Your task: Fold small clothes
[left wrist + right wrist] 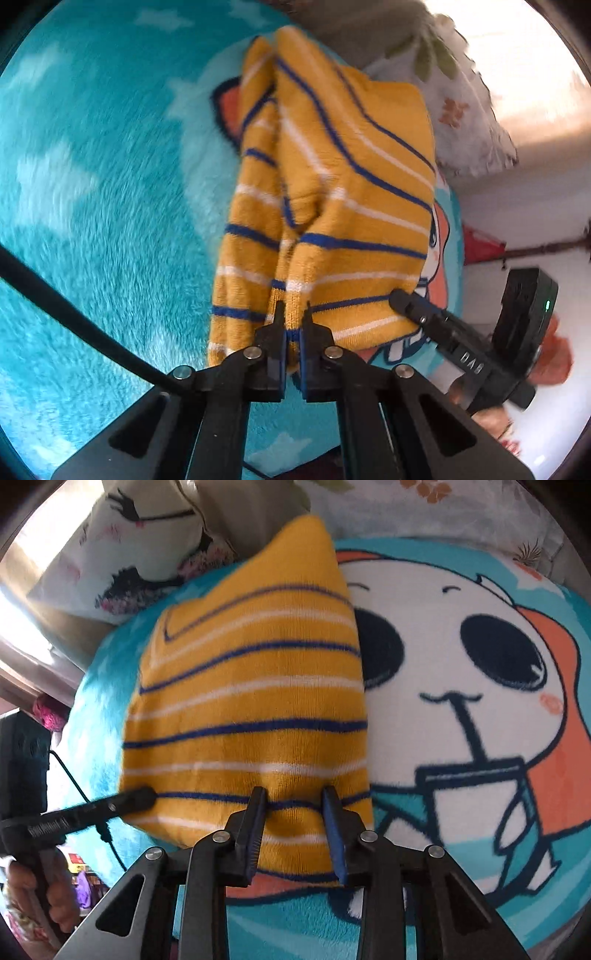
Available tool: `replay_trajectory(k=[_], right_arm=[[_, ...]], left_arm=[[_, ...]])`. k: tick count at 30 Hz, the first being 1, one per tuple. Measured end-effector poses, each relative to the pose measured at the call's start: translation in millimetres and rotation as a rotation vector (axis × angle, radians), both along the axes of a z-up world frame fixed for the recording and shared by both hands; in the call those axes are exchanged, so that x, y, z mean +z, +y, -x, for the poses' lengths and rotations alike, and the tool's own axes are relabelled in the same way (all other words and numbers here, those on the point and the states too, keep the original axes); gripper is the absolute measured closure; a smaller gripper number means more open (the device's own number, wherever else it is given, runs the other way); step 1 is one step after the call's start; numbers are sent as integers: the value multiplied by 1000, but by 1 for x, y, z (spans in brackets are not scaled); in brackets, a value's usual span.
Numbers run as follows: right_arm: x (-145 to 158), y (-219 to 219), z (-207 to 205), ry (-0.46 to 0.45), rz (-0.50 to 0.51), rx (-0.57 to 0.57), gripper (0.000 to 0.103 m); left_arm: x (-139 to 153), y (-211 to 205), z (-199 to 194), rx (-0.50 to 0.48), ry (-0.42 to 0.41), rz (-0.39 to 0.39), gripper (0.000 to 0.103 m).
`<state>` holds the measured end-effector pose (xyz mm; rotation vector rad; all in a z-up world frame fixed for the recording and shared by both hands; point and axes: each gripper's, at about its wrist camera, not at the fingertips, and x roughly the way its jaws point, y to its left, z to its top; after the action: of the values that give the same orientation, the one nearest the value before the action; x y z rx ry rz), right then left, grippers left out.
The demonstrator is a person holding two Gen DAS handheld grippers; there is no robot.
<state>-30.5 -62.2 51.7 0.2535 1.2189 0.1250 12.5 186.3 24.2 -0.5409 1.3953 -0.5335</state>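
A mustard-yellow knit garment (332, 177) with blue and white stripes lies partly folded on a teal plush blanket (92, 221). My left gripper (293, 314) is shut on the garment's near hem, pinching a narrow ridge of fabric. In the right wrist view the same garment (251, 686) spreads ahead of my right gripper (294, 794). That gripper is open, its jaws straddling the near hem with cloth lying flat between them. One left gripper finger (136, 799) touches the garment's left corner. A right gripper finger (402, 299) shows at the garment's right edge.
The blanket carries a large cartoon face (461, 686) with dark eyes and an orange hood, right of the garment. Floral pillows (140, 542) lie at the back. A black cable (74, 314) crosses the left wrist view. A hand (22, 882) holds the left gripper's handle.
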Motion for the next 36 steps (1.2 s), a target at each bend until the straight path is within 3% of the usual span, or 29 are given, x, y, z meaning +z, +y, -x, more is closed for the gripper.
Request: replay_trajectory(k=[4,10,13,18,23,29,31,36], right_arm=[[15,9,-4,-10,66,59,65],[64,17,-12,-144,31,84,65],[64,38,-28,-164,50,127,65],[52,82,-64,-179,45,212,77],[13,128,-107,-83,120,337,77],[8,134,-117,-86,129,343,75],[15,132,-113,-88,141,357,75],[61,105,-101,-219,115,269,75]], left_arm=[[9,3,5,-8,-39,-23,98],[3,19,11,32,-17,-30,93],[-2,19,10,50,-7,-28,91],[9,21,20,52,-45,-53,85],[28,33,32,81,-122,-111,71],[38,61,44,163,-169,-166,64],[39,70,46,183,-171,-170,63],[42,65,44,165,-193,-187,62]])
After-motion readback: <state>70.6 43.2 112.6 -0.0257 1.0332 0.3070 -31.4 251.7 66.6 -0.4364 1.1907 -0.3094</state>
